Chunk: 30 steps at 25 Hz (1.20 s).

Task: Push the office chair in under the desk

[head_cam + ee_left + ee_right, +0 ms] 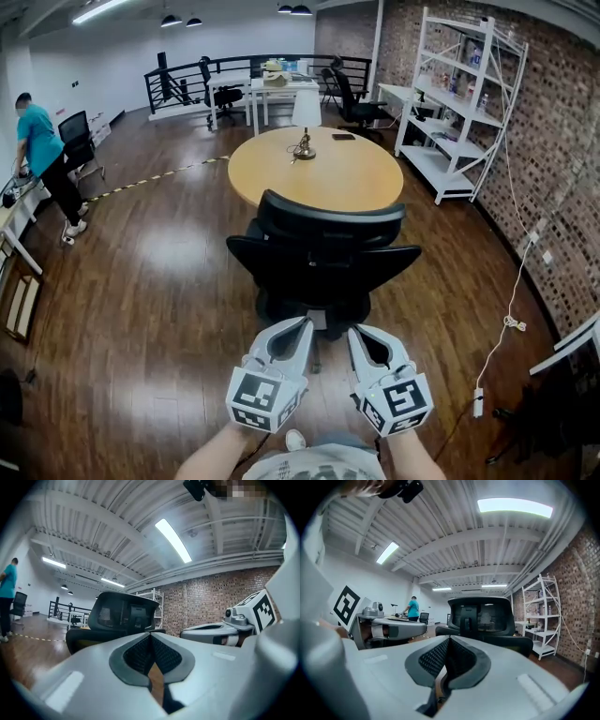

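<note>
1. black mesh office chair (pixel 323 253) stands on the wooden floor (pixel 159 281) just before the near edge of the round wooden surface (pixel 328 173), with its back turned to the person. in the head view the top of the backrest overlaps the rim, but the seat and armrests look to be outside it, so i judge the chair not yet tucked in.
2. the left hand-held gripper (pixel 303 326) has its jaws together with nothing between them. its own view shows the ribbed pads meeting, and the chair back lies beyond them.
3. the right hand-held gripper (pixel 356 333) is the same: jaws pressed together and empty, with the chair back straight ahead in its view.
4. both point level at the chair from behind, side by side and near the lower backrest. the head view shows a gap between their tips and the chair, so no contact is visible.
5. as i read it, what is done so far is the line-up: both closed and aimed at the backrest, which suits a push with the tips.
6. what is left is nearly everything: touching the backrest, then rolling the chair forward until the seat goes under the surface.
7. the chair's base is mostly hidden beneath the seat, so how the castors point cannot be told. an uneven push could swing the chair sideways.
</note>
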Each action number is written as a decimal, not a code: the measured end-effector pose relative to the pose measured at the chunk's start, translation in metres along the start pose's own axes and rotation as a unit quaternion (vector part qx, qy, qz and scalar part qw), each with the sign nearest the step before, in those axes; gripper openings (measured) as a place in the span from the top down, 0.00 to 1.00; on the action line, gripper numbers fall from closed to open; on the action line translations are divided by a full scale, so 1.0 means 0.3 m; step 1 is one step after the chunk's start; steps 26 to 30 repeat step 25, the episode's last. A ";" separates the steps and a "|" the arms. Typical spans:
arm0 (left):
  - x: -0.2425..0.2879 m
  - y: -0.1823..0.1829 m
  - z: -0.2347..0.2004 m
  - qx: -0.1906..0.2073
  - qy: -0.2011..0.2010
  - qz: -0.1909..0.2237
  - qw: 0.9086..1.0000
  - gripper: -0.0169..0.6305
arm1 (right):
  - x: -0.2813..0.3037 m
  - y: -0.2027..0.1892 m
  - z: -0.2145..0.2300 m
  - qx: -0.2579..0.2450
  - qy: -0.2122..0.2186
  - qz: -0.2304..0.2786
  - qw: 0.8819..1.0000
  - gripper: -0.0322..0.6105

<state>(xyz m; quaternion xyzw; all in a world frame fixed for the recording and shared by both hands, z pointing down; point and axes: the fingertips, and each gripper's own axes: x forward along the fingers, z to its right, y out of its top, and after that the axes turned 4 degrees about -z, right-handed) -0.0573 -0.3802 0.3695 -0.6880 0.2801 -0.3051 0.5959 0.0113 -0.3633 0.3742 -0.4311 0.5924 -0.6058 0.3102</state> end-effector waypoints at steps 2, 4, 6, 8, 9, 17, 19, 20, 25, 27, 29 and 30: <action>-0.001 0.000 0.018 -0.003 0.001 0.004 1.000 0.95 | 0.000 -0.007 -0.019 0.000 0.007 -0.001 1.000 0.95; -0.014 -0.005 0.031 -0.005 0.004 0.006 1.000 0.95 | -0.007 -0.008 -0.035 0.005 0.013 0.001 1.000 0.95; -0.030 -0.015 0.039 -0.008 0.008 0.007 1.000 0.95 | -0.014 -0.006 -0.050 0.012 0.017 0.007 1.000 0.95; -0.041 -0.022 0.046 -0.012 0.012 0.009 1.000 0.95 | -0.018 -0.003 -0.065 0.017 0.021 0.011 1.000 0.95; -0.045 -0.025 0.050 -0.012 0.013 0.011 1.000 0.95 | -0.019 -0.003 -0.071 0.018 0.023 0.013 0.999 0.95; -0.068 -0.041 0.055 -0.013 0.016 0.011 1.000 0.95 | -0.022 -0.004 -0.096 0.026 0.030 0.019 0.999 0.95; -0.074 -0.051 0.047 -0.012 0.021 0.009 1.000 0.95 | -0.023 -0.014 -0.099 0.027 0.031 0.017 0.999 0.95; -0.075 -0.051 0.044 -0.012 0.023 0.009 1.000 0.95 | -0.022 -0.015 -0.099 0.028 0.031 0.017 0.999 0.95; -0.070 -0.026 0.040 -0.010 0.023 0.013 1.000 0.95 | -0.018 0.000 -0.096 0.029 0.034 0.021 0.999 0.95; -0.070 -0.026 0.040 -0.010 0.023 0.013 1.000 0.95 | -0.018 0.000 -0.096 0.029 0.034 0.021 0.999 0.95; -0.070 -0.026 0.040 -0.010 0.023 0.013 1.000 0.95 | -0.018 0.000 -0.096 0.029 0.034 0.021 0.999 0.95; -0.070 -0.026 0.040 -0.010 0.023 0.013 1.000 0.95 | -0.018 0.000 -0.096 0.029 0.034 0.021 0.999 0.95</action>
